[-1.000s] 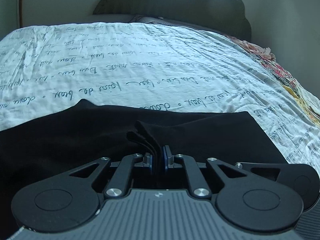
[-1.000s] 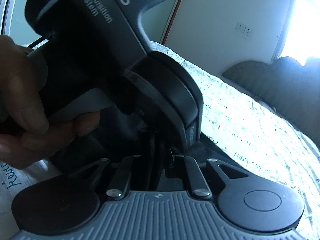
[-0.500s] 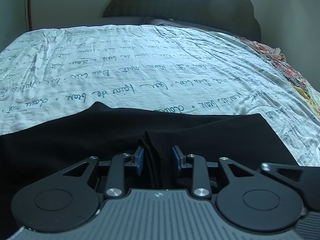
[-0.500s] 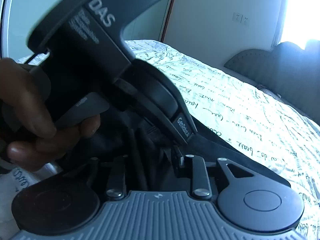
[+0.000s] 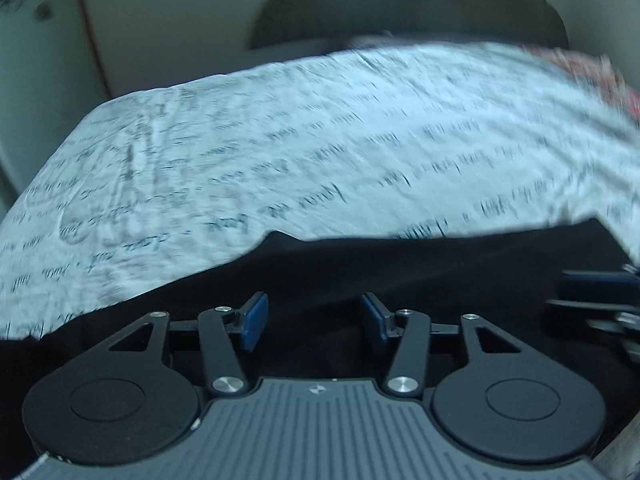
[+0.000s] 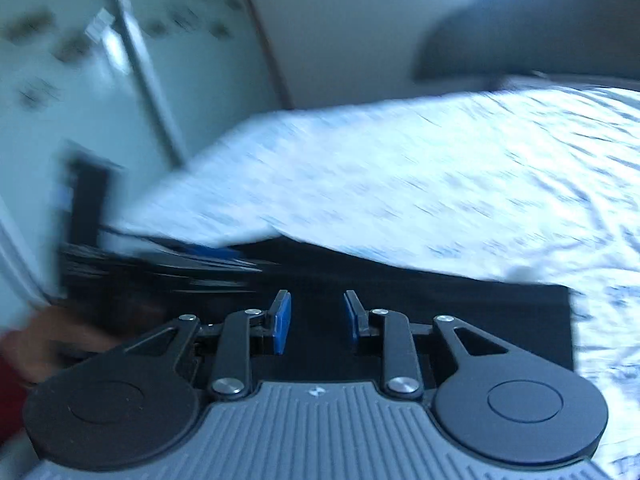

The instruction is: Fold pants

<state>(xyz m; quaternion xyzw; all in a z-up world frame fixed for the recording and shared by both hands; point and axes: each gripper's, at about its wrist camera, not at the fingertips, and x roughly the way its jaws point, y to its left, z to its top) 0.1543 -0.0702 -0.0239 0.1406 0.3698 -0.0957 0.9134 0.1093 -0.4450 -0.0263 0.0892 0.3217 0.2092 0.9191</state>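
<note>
You are holding your left gripper with its blue-padded jaws spread apart and gripping nothing, just over the black fabric pants. Your right gripper is likewise released, hovering above the same dark cloth. The pants are lying flat on the near edge of the white bedsheet printed with blue handwriting. Both views are smearing with motion, so you are risking a snagged layer: a pad catching the loose top fold could be dragging it out of line.
</note>
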